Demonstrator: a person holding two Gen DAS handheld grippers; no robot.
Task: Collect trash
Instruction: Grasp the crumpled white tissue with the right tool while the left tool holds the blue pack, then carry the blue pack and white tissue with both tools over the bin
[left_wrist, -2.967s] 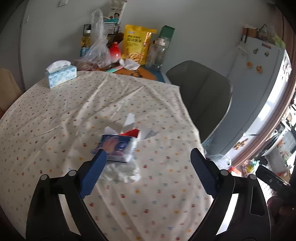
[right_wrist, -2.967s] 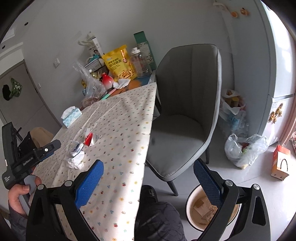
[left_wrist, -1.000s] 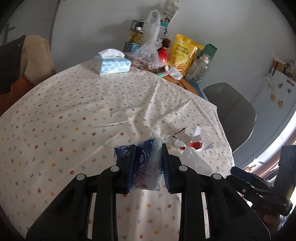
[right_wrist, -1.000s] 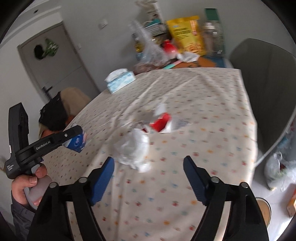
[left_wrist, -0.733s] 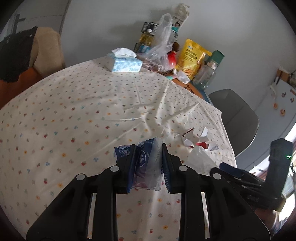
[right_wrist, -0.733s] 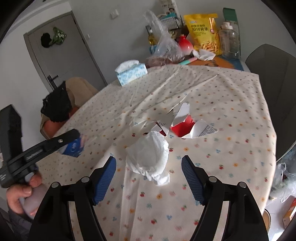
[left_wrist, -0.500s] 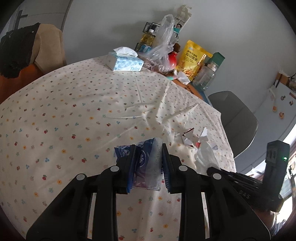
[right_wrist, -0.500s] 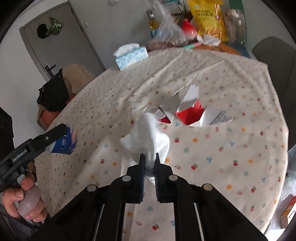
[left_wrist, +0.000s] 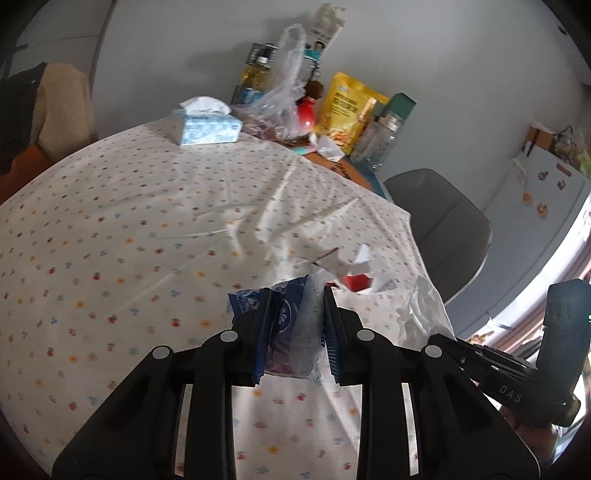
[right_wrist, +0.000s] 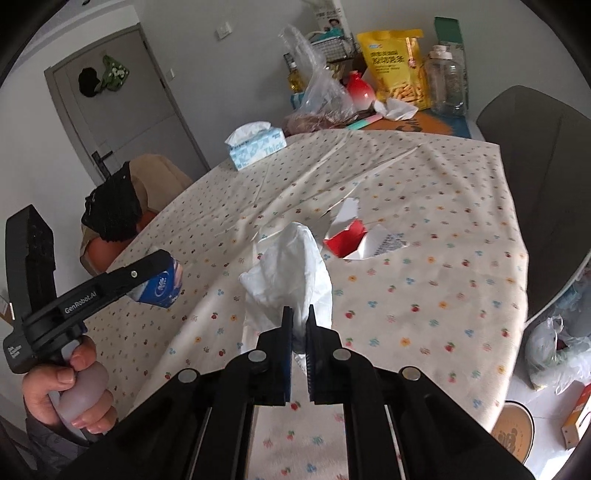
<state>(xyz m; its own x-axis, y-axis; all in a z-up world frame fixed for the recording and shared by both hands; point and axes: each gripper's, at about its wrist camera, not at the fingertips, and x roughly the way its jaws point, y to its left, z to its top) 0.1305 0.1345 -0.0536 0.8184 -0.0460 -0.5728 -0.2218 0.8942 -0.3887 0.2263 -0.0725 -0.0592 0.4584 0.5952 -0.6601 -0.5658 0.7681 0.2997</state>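
Note:
My left gripper (left_wrist: 295, 317) is shut on a blue tissue packet (left_wrist: 286, 325) and holds it above the table; the packet also shows in the right wrist view (right_wrist: 160, 286). My right gripper (right_wrist: 299, 325) is shut on a crumpled white tissue (right_wrist: 291, 269), lifted off the cloth; it shows at the right of the left wrist view (left_wrist: 421, 314). A torn red and white carton (right_wrist: 351, 236) lies on the dotted tablecloth (right_wrist: 424, 288) just beyond the tissue, also in the left wrist view (left_wrist: 356, 278).
A blue tissue box (right_wrist: 255, 146), a clear plastic bag (right_wrist: 317, 96), a yellow snack bag (right_wrist: 395, 70), a red vase and jars stand at the table's far edge. A grey chair (right_wrist: 535, 177) is at the right. A bin (right_wrist: 511, 430) and bagged rubbish (right_wrist: 554, 347) are on the floor.
My right gripper closed on the white tissue and lifted it off the table. My left gripper keeps holding the blue packet, raised a little.

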